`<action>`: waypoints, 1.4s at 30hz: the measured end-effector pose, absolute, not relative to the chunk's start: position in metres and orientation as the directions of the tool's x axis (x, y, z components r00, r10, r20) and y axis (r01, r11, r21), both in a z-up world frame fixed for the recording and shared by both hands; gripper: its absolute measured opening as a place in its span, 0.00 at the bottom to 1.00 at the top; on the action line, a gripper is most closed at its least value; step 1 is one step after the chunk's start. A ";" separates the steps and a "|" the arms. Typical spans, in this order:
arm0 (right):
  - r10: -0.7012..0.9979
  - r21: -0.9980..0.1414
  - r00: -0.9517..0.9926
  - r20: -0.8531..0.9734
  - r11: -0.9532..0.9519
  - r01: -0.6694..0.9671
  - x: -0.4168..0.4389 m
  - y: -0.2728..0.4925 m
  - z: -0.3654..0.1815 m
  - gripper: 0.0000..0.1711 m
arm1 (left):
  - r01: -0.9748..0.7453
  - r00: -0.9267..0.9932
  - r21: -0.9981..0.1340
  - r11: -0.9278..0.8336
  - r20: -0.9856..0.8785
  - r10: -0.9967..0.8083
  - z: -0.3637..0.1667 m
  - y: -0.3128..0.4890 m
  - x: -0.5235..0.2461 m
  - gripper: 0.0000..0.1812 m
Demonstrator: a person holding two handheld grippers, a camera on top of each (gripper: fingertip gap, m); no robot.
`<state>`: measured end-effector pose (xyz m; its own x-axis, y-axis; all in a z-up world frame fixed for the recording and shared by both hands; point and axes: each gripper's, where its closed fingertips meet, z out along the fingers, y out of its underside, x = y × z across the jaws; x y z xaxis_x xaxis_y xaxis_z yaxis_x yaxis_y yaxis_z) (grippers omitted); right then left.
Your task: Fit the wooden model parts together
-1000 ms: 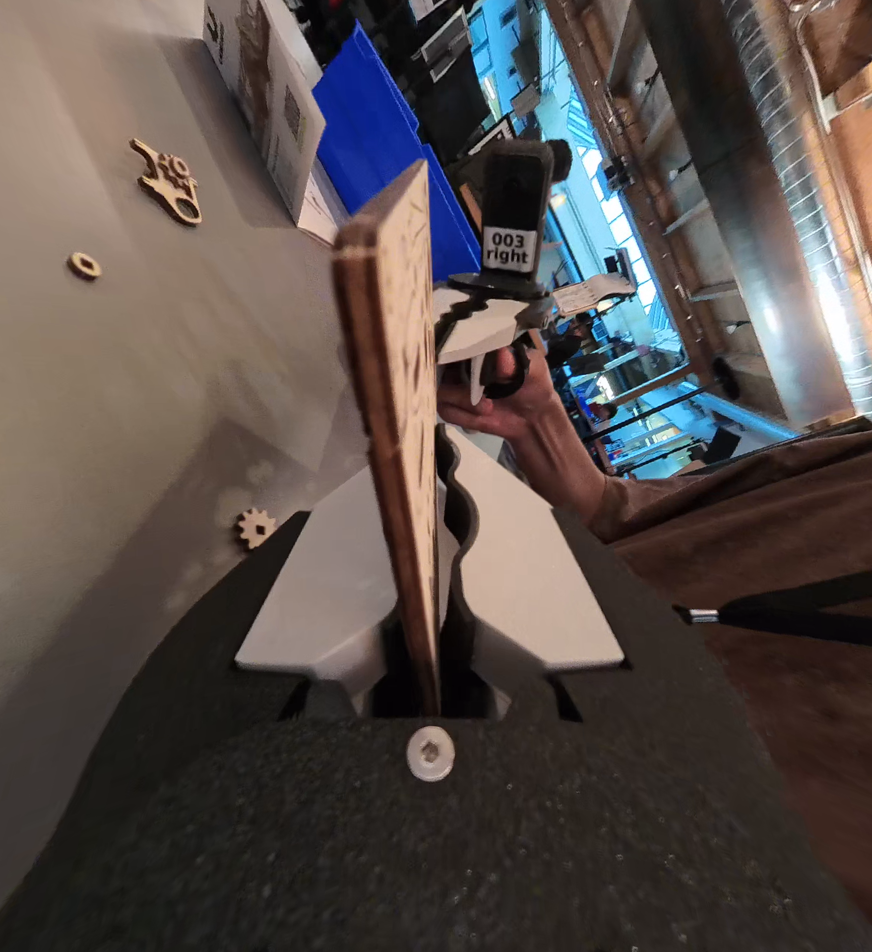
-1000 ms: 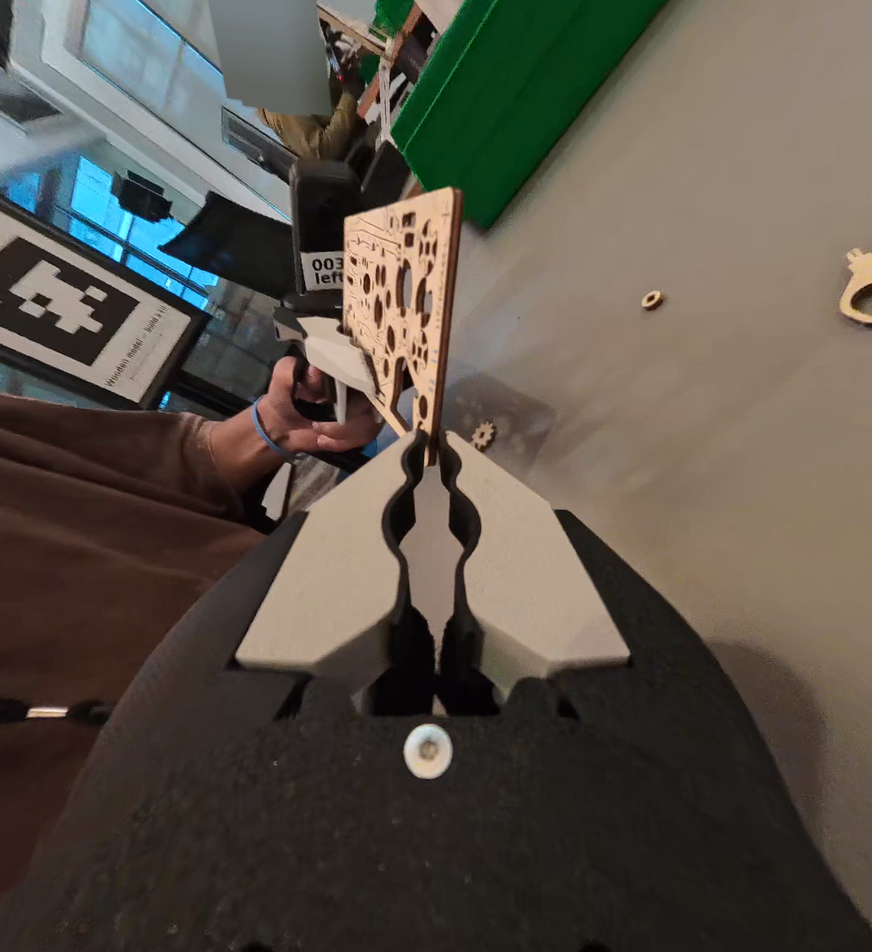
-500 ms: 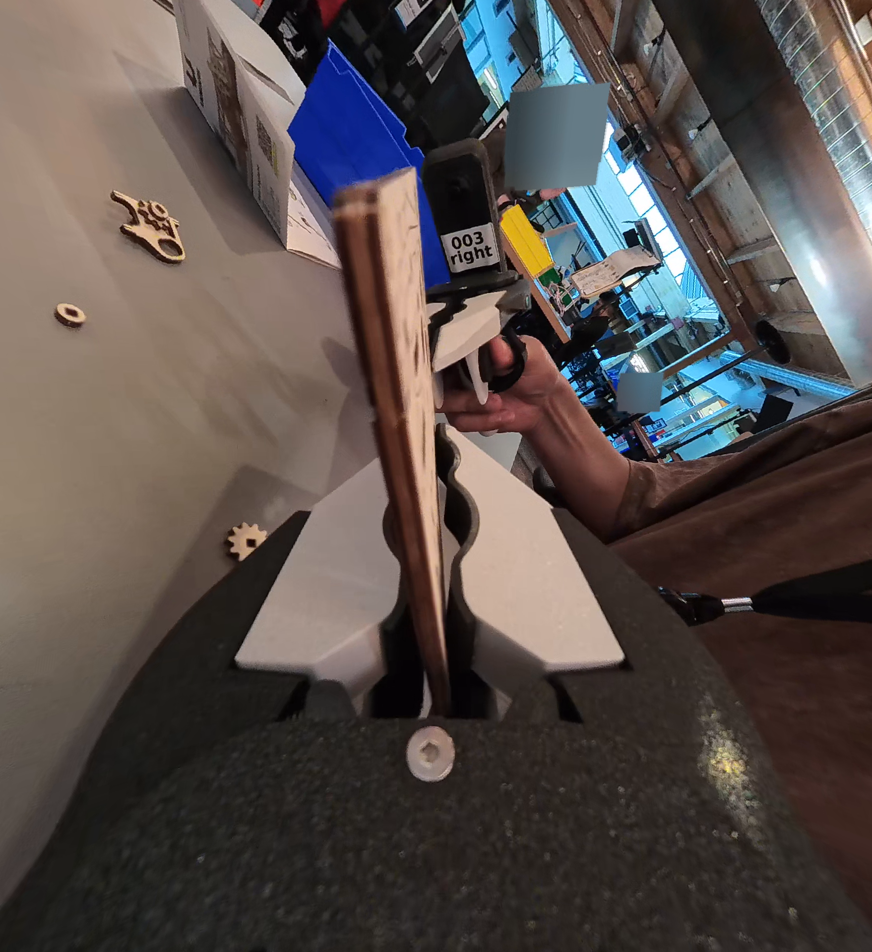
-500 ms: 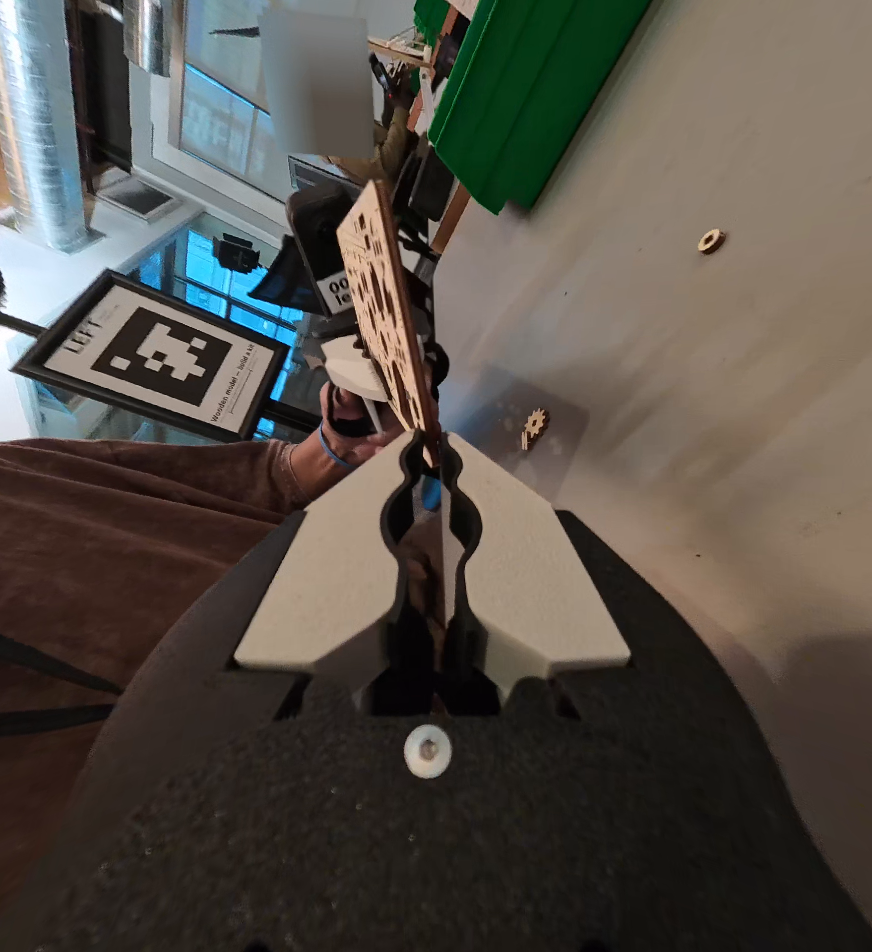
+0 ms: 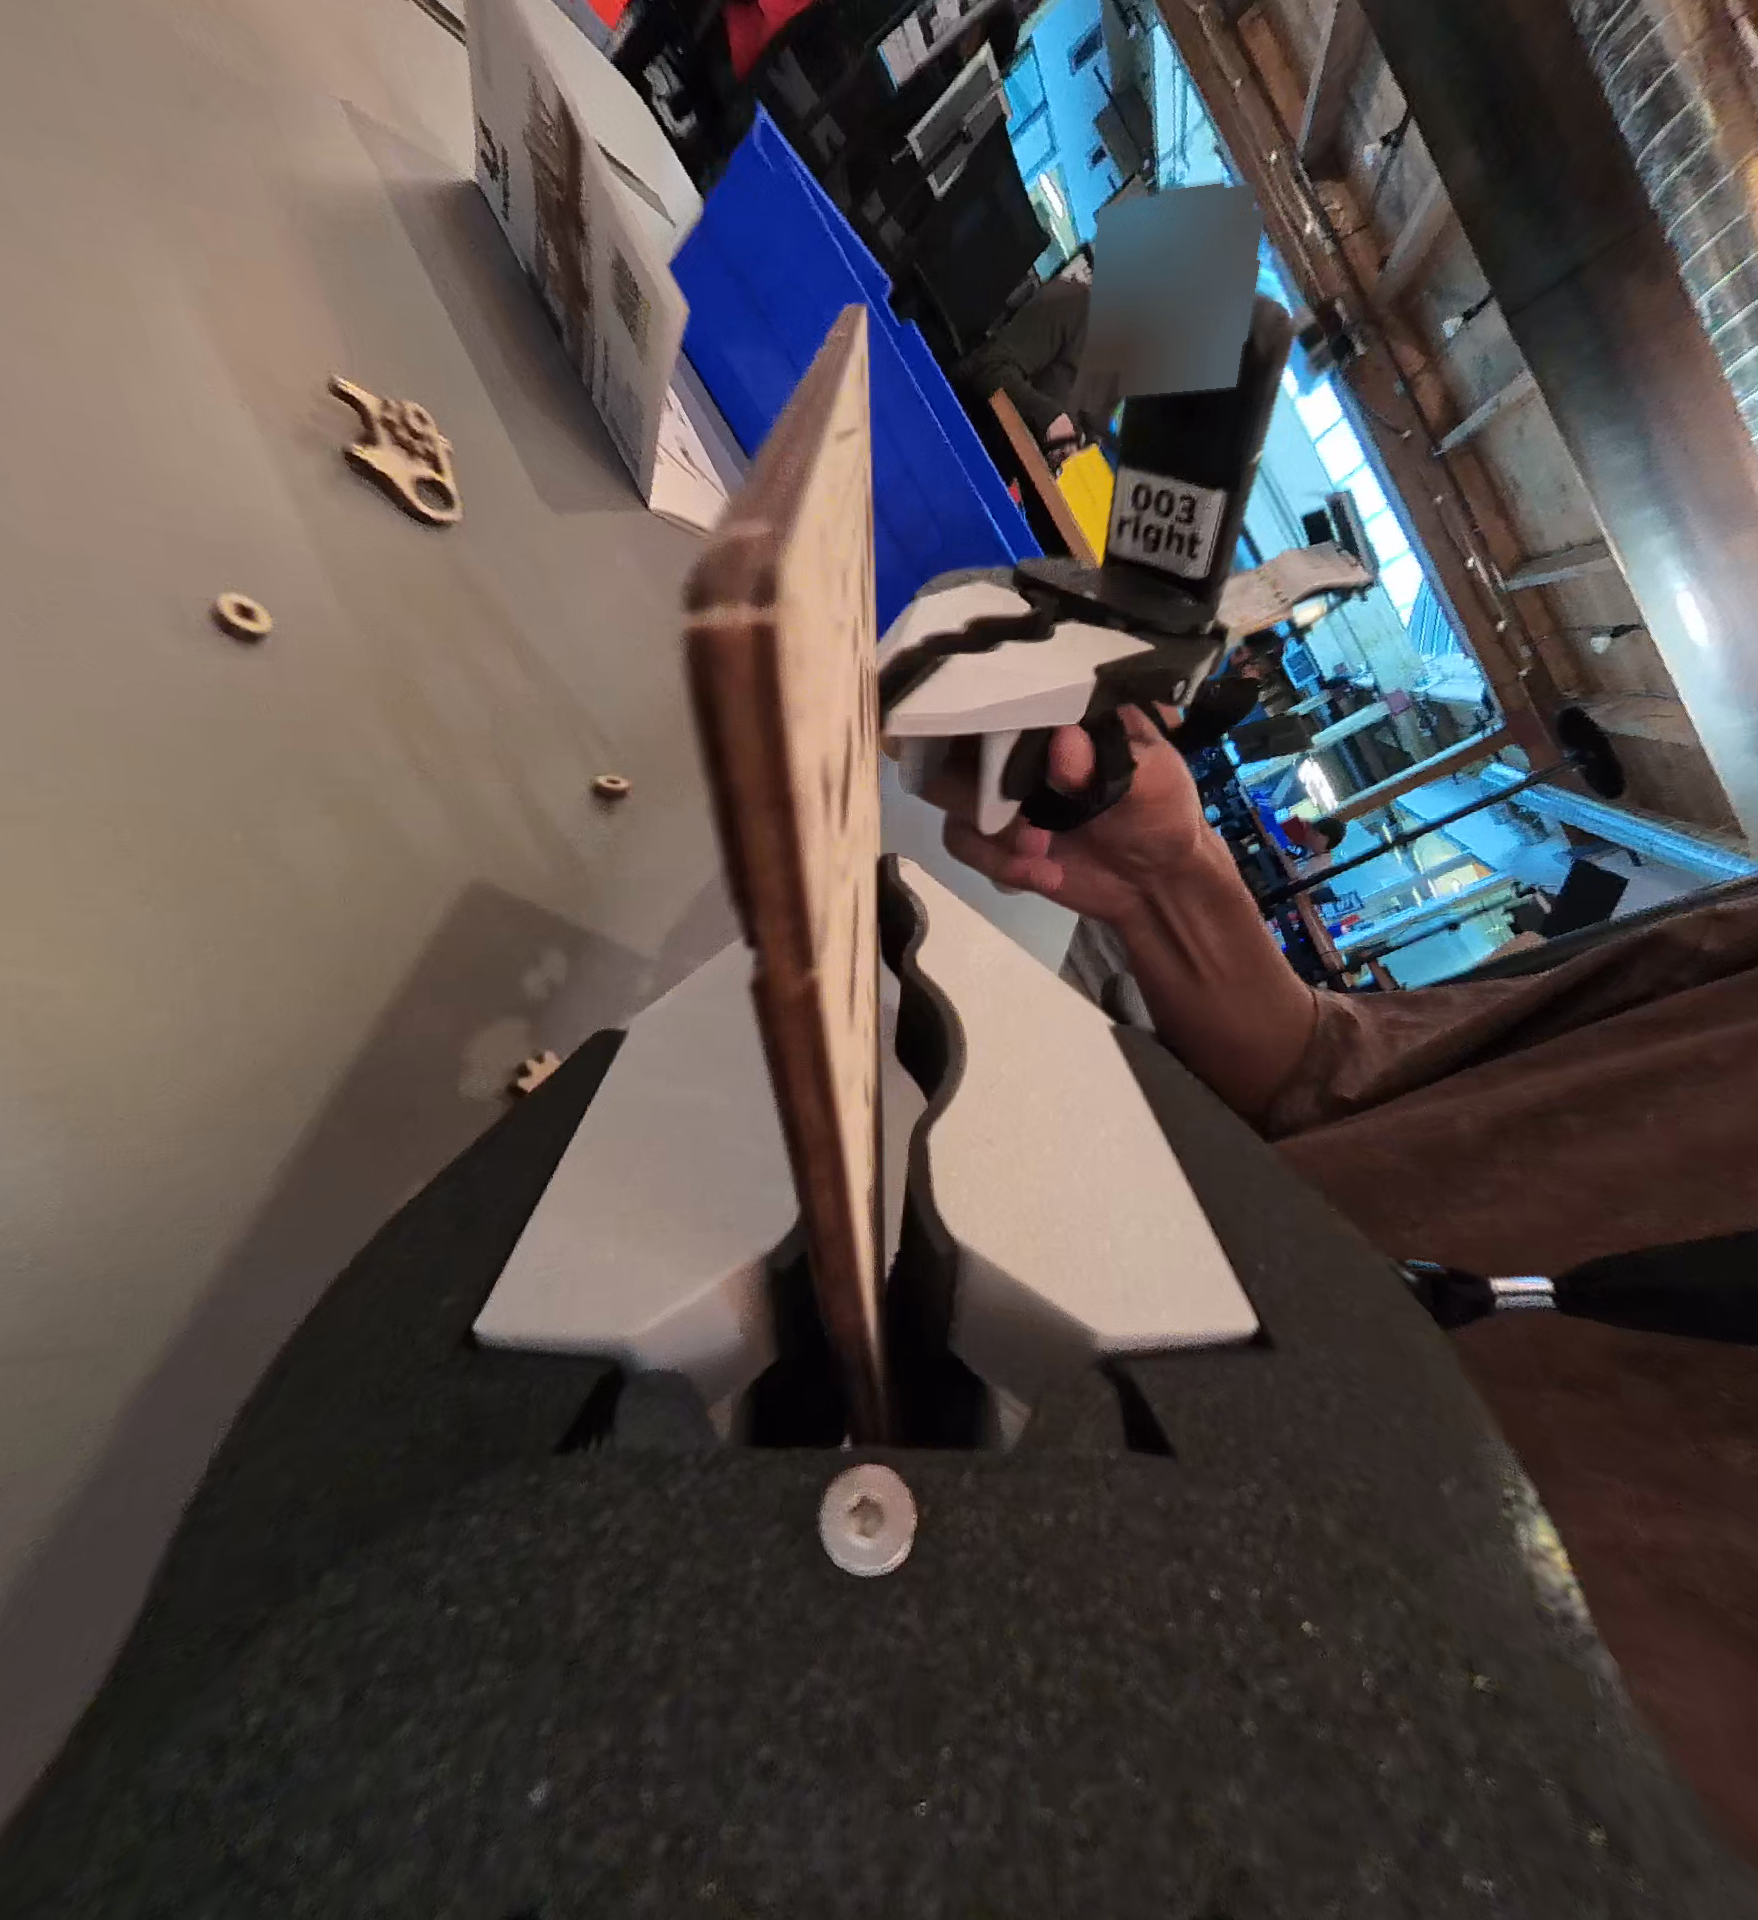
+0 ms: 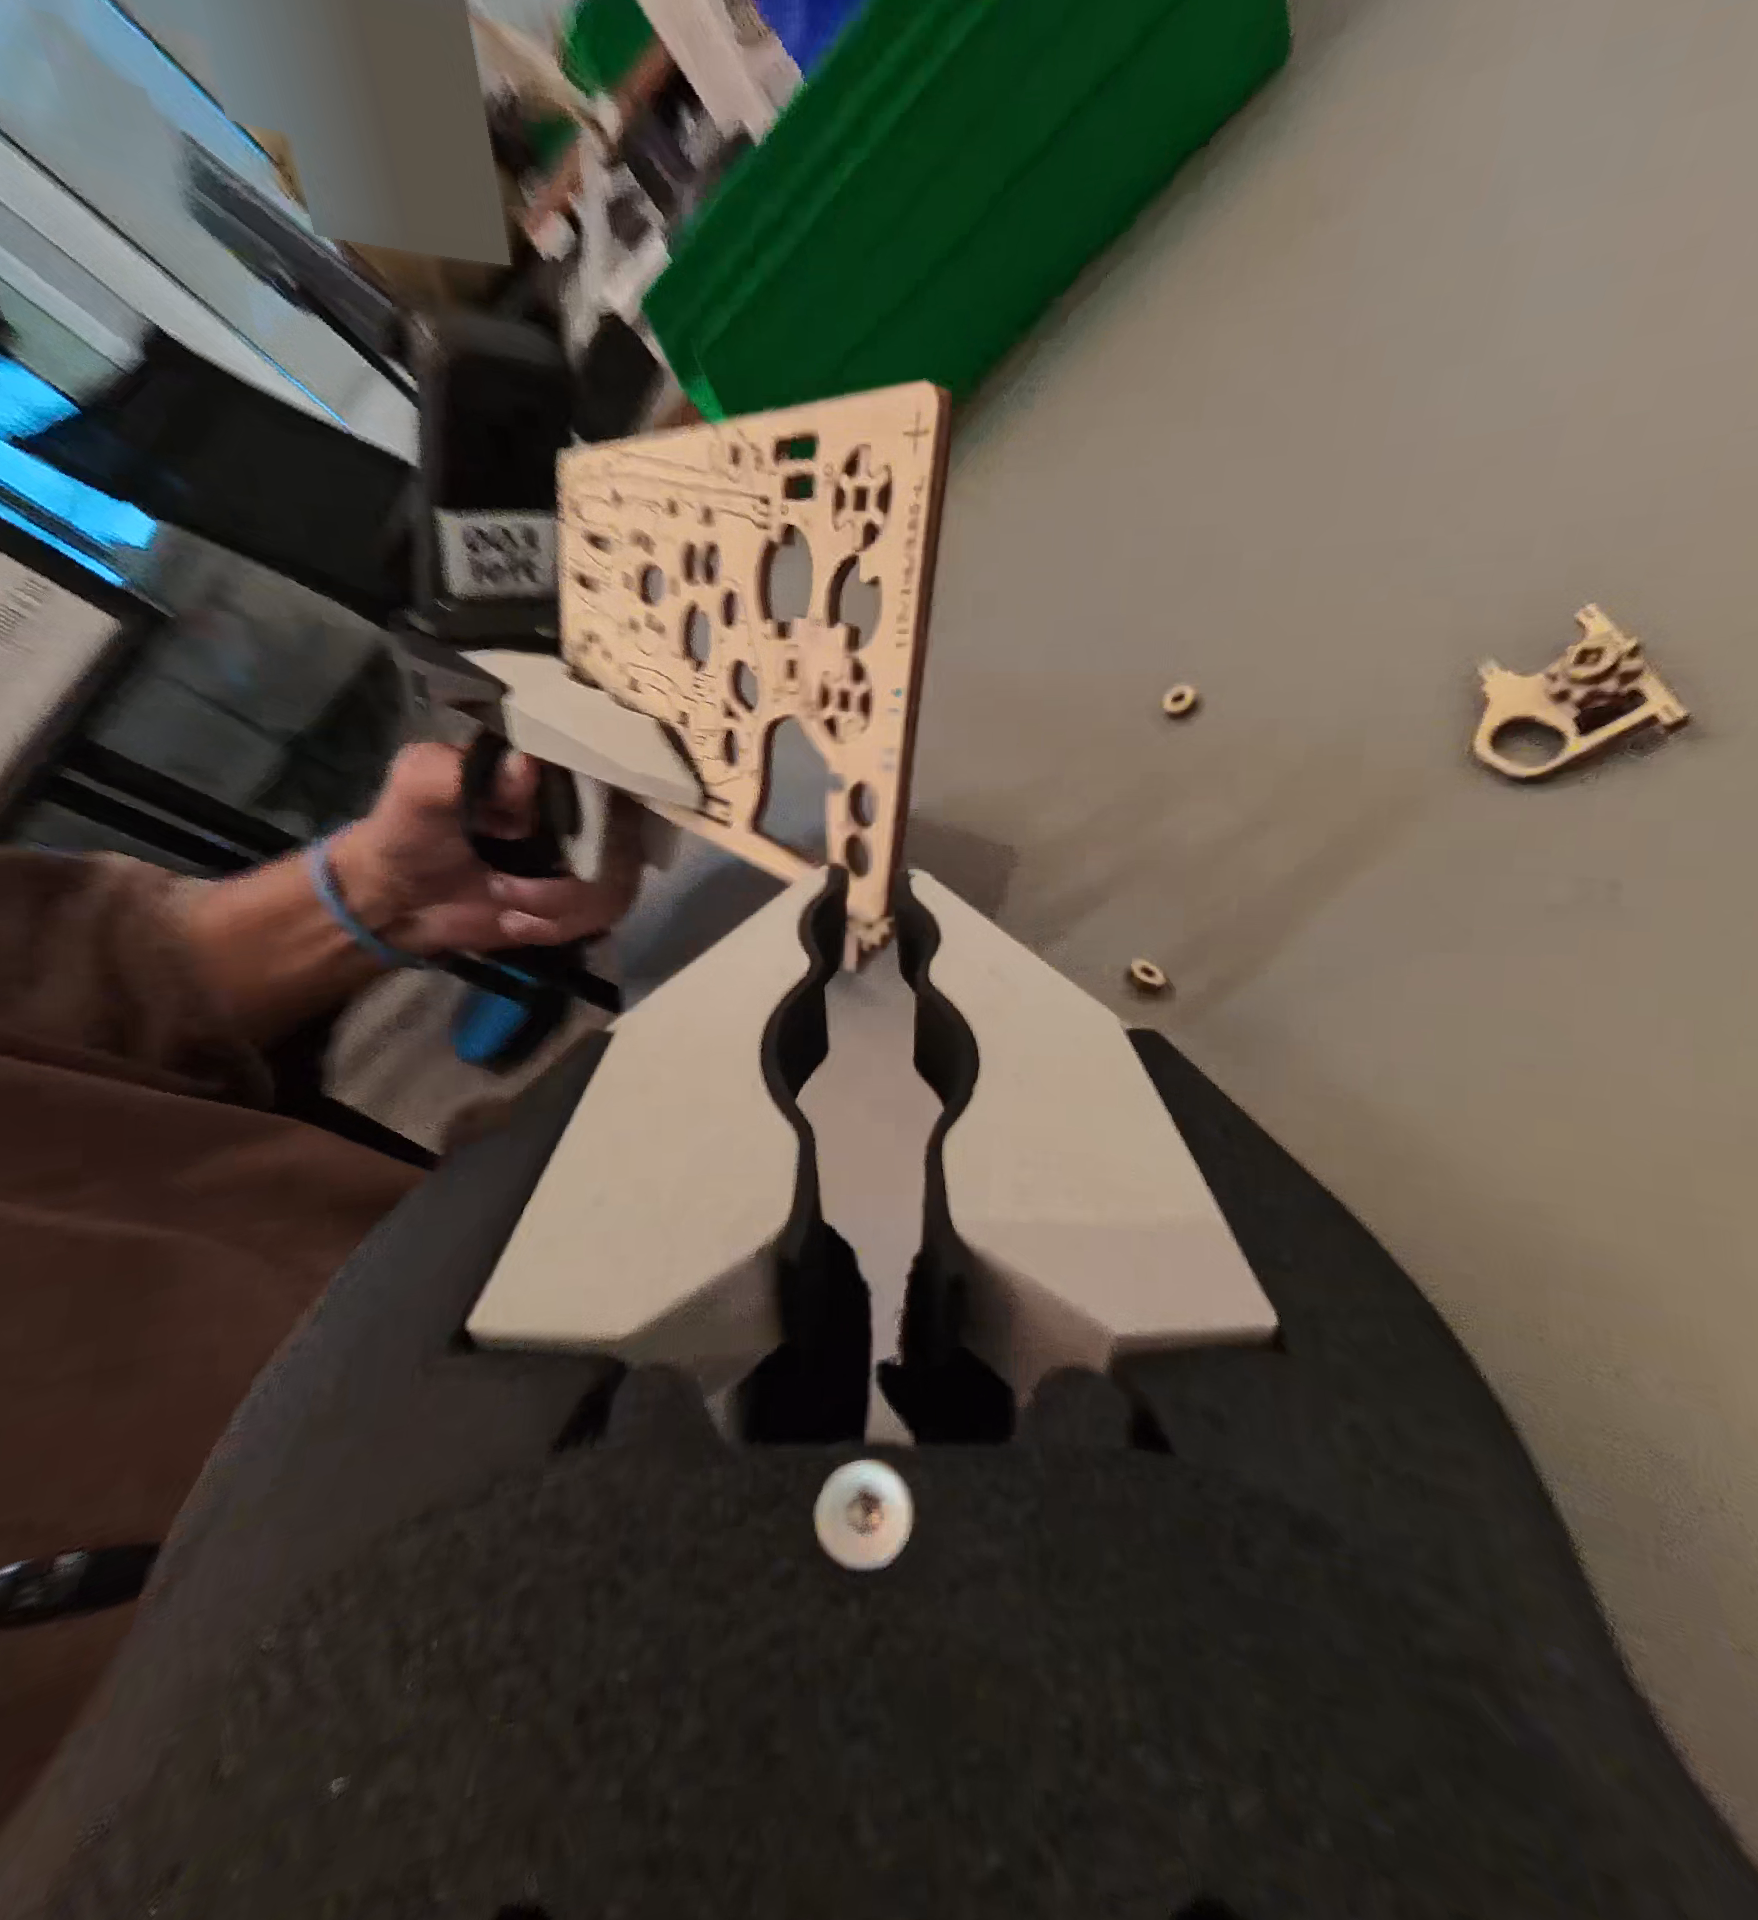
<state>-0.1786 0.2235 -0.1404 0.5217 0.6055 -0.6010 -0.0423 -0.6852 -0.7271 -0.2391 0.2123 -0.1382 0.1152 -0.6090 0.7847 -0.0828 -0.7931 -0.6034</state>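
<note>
My left gripper (image 5: 833, 935) is shut on a thin laser-cut wooden sheet (image 5: 802, 727), held upright and edge-on in the left wrist view. In the right wrist view the sheet (image 6: 750, 623) shows its face, with many cut-outs. My right gripper (image 6: 867, 914) has its tips closed around the sheet's lower corner. It also shows in the left wrist view (image 5: 901, 686), against the sheet's far face. A partly built wooden piece (image 6: 1571, 707) lies on the grey table (image 6: 1477, 1143), also seen in the left wrist view (image 5: 402, 457).
Two small wooden rings (image 6: 1178, 701) (image 6: 1145, 975) lie on the table. A small gear (image 5: 534, 1070) sits by my left finger. A white box (image 5: 584, 260) and a blue bin (image 5: 813, 343) stand at the back; a green bin (image 6: 937, 177) stands behind. Tip to tip, the grippers are about 7 cm apart. My right tips are roughly 15 cm from the partly built wooden piece (image 6: 1571, 707).
The sheet has turned so that its face shows in the right wrist view. The right gripper stays at its lower corner. A second small ring now shows on the table.
</note>
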 end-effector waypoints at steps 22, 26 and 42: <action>0.573 -0.806 0.779 -0.254 -0.571 0.157 -0.110 0.218 -0.171 0.08 | -0.509 0.395 -0.230 -0.829 0.794 -0.463 -0.158 0.272 -0.324 0.01; 0.585 -0.796 0.765 -0.269 -0.582 0.165 -0.115 0.216 -0.175 0.07 | -0.751 0.383 -0.105 -0.652 0.735 -0.560 -0.135 0.310 -0.319 0.02; 0.597 -0.787 0.764 -0.245 -0.583 0.203 -0.113 0.215 -0.184 0.07 | -0.833 0.239 0.530 0.160 0.605 -0.760 -0.149 0.442 -0.332 0.01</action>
<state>-0.1126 0.2154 -0.1836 0.7637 0.5971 -0.2452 0.2030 -0.5828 -0.7869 -0.3320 0.4423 -0.1486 0.2388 -0.7595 0.6051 -0.8331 0.1599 0.5295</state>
